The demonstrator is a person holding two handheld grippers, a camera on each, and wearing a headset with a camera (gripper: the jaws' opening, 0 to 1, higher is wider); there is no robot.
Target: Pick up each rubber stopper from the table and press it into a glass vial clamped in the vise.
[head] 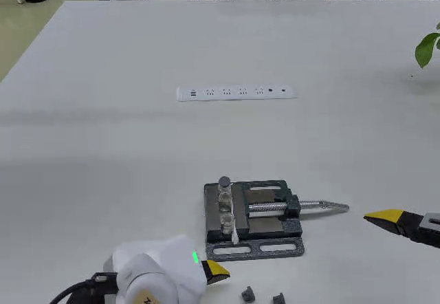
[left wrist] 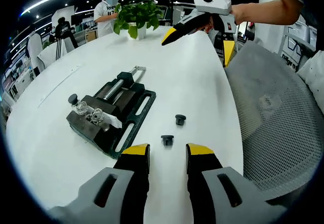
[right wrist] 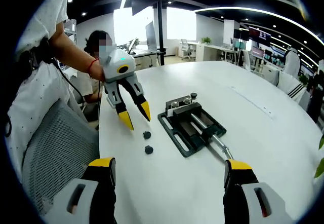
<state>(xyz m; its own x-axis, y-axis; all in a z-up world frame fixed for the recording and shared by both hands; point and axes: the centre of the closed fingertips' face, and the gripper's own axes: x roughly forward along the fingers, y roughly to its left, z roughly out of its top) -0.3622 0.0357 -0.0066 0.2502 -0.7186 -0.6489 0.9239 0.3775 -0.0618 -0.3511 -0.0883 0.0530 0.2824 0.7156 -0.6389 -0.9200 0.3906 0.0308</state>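
Pick-up step: the left hand-held gripper, jaws spread and empty like the right hand-held gripper, hovers by two rubber stoppers on the desk at lower centre, just below the vise, and should next pinch one.

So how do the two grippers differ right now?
The left gripper has its jaws open narrowly; the right gripper has them spread wide. The left hovers beside the loose stoppers; the right sits past the screw handle of the vise. Both are empty with yellow tips.
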